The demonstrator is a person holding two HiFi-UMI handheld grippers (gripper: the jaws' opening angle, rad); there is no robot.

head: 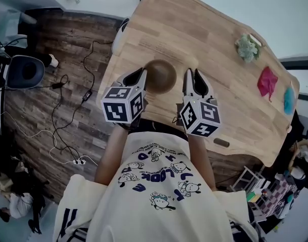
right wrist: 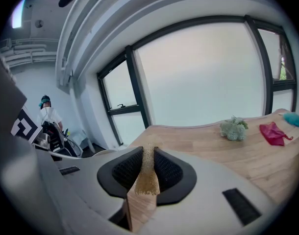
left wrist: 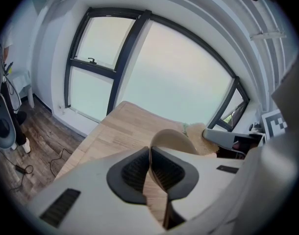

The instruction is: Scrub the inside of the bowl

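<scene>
The bowl (head: 160,76) is matte brown, paler tan along its rim. The table (head: 204,29) is light blond wood with fine straight grain. At two o'clock from the bowl lies a pale green tuft (head: 248,47), and at three o'clock a magenta cloth (head: 267,81) and a turquoise piece (head: 289,100). The left gripper (head: 140,74) and right gripper (head: 191,73) are pale grey with black ribbed pads, and their cubes carry black-and-white squares. The scrub pad (right wrist: 146,177) is speckled golden yellow. At nine o'clock, the floor (head: 48,49) shows dark brown planks.
</scene>
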